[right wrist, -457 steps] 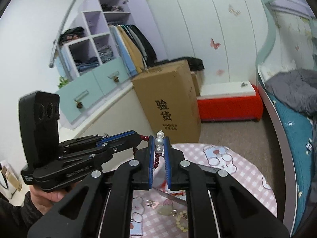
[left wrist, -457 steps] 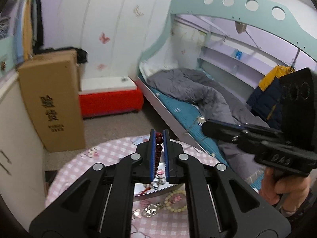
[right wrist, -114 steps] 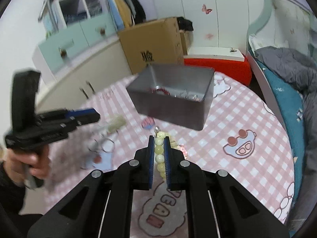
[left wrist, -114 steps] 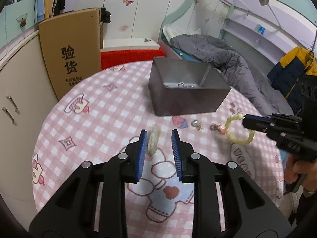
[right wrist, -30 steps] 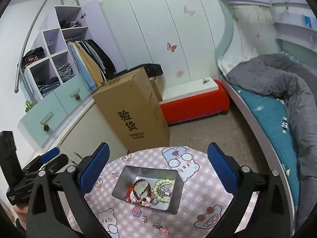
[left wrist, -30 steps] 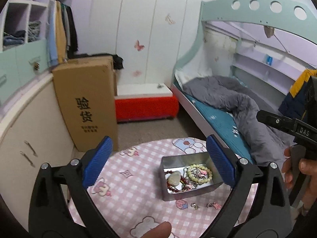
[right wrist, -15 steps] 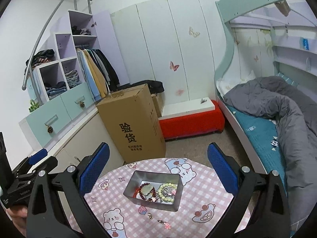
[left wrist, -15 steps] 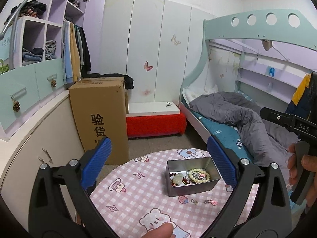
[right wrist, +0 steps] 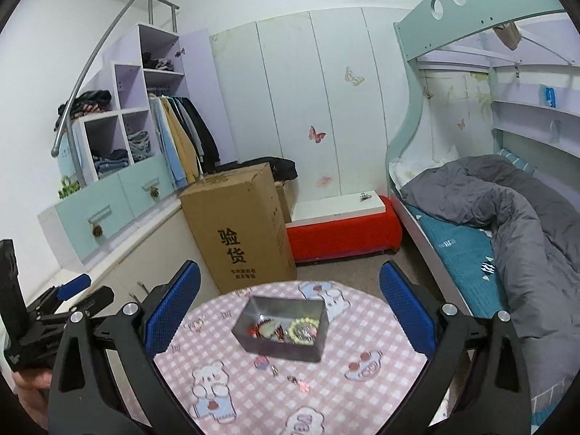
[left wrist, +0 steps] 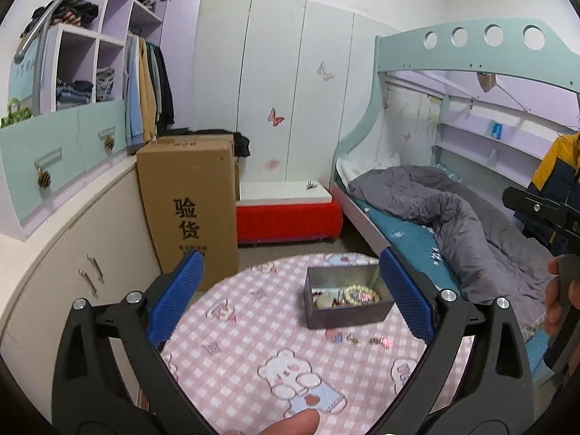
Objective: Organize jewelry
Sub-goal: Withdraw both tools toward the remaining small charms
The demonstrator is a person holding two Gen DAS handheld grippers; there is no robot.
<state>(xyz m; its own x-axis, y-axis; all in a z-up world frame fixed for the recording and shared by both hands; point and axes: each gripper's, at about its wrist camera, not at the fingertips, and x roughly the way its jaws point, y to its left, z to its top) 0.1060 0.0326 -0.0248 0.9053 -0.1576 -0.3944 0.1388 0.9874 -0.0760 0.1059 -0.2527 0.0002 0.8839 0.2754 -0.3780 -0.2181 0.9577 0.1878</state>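
Both grippers high above desk [left wrist: 232, 333], fingers spread wide, nothing in either. Left gripper [left wrist: 290, 304]; right gripper [right wrist: 288, 311]. Nearest: small loose trinkets [left wrist: 366, 340] on desk, just this side of tin box [left wrist: 348, 317]. Box holds pale bead bracelet [left wrist: 360, 294] w/ other pieces. Trinkets lie ahead-below, slightly right of left gripper's centre; box long axis roughly crosswise. Neither hand clearly nearer.

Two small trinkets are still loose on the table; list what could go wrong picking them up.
1. The silver charm and pink charm are tiny and flat on the tablecloth; wide pads may slip off.
2. They lie close beside the metal box; a hand-held gripper could nudge it.
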